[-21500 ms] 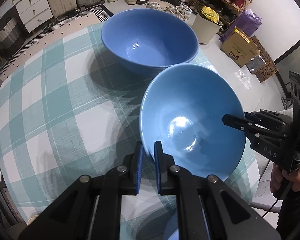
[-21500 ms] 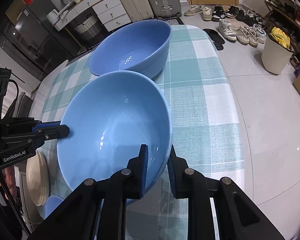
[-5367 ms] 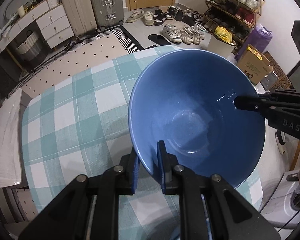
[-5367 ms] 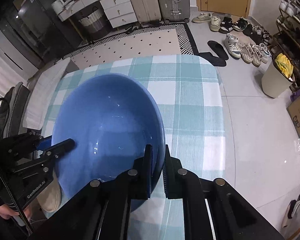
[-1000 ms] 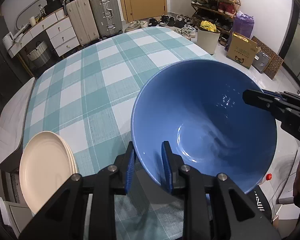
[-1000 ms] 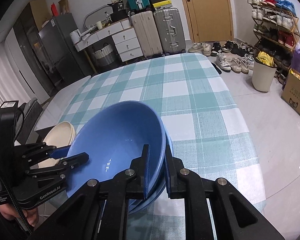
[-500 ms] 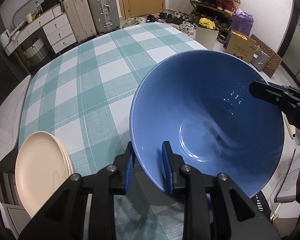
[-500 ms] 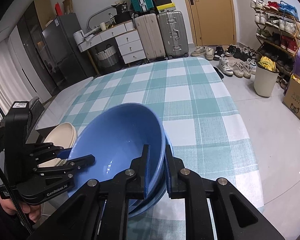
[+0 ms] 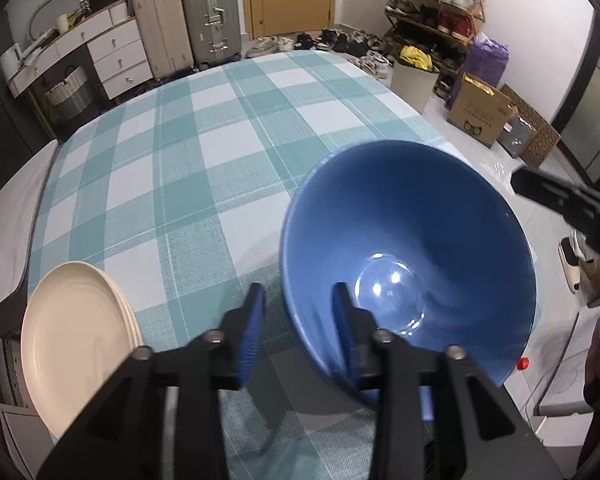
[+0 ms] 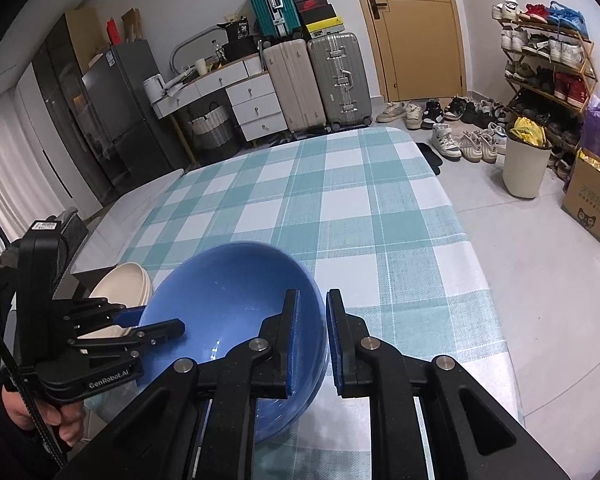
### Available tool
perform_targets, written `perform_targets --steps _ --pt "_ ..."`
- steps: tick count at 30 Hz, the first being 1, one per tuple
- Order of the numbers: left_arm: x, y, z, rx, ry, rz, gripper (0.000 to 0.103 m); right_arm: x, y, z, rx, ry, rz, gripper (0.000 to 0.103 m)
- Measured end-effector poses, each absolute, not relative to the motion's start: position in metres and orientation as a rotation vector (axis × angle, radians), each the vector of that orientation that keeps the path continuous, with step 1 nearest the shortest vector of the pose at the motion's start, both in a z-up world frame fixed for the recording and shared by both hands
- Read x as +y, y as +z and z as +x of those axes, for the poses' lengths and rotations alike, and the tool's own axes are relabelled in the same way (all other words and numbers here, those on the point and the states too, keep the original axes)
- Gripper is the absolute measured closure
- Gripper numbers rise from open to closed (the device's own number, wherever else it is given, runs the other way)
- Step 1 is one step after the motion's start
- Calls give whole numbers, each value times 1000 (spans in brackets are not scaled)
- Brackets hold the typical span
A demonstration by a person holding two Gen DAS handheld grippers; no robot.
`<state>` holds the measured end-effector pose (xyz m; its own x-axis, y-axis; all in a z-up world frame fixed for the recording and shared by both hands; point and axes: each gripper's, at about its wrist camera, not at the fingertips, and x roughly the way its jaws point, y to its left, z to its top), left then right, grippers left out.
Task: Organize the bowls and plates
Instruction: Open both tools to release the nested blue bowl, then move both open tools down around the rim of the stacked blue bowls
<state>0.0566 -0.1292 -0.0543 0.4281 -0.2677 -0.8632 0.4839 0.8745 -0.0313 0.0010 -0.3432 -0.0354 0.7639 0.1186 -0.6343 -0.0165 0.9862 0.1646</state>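
A large blue bowl (image 9: 412, 248) sits at the near right of the teal-checked table (image 9: 180, 184). In the right wrist view the blue bowl (image 10: 228, 292) appears nested in a second blue bowl of the same kind. My left gripper (image 9: 297, 292) straddles its near rim with jaws opening, and both pads stand off the wall. The same left gripper (image 10: 148, 320) shows at the bowl's left side. My right gripper (image 10: 312, 294) is shut on the opposite rim and shows again as the right gripper (image 9: 540, 192). A stack of cream plates (image 9: 76, 344) lies to the left.
The cream plates (image 10: 120, 280) overhang the table's near left corner. Beyond the table's right edge stand a bin (image 10: 524, 168) and a cardboard box (image 10: 592, 204). Suitcases (image 10: 316, 80), drawers and shoes line the far wall. A hand (image 10: 40, 420) holds the left gripper.
The left jaws have spread apart and come off the bowl's rim. The bowl now sits lower and further right in the left wrist view. The right gripper keeps its hold.
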Motion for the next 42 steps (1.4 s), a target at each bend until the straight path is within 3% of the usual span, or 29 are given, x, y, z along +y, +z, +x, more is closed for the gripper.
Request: perform_targets --steps 3,11,15,17,19,20,21,22,24,27,32,42 --pt "-124 -53 60 1001 -412 251 60 -346 -38 0 705 73 163 90" --pt "-109 -34 51 920 -388 184 56 -348 -30 -18 647 73 185 77" --pt "-98 -22 41 848 -348 161 55 -336 -20 -32 579 97 157 50" --pt "-89 -15 34 812 -353 127 54 -326 -15 -42 529 108 125 43" --pt "-80 -8 29 790 -369 91 51 -315 -10 -51 491 121 88 24" --pt "-71 -4 26 766 -361 63 49 -311 -9 -53 478 124 75 19" --pt "-66 -1 23 751 -345 51 38 -307 -8 -57 457 124 61 15" --pt "-60 1 20 733 -327 45 15 -302 -8 -61 428 121 47 15" --pt "-46 8 10 662 -266 41 0 -293 -9 -66 394 115 36 13" --pt "-28 17 -8 552 -186 47 0 -283 -11 -67 407 141 58 9" --pt "-10 17 -20 545 -108 21 0 -266 -8 -84 346 168 38 1" --pt "7 14 -48 502 12 15 0 -254 -7 -103 293 147 34 1"
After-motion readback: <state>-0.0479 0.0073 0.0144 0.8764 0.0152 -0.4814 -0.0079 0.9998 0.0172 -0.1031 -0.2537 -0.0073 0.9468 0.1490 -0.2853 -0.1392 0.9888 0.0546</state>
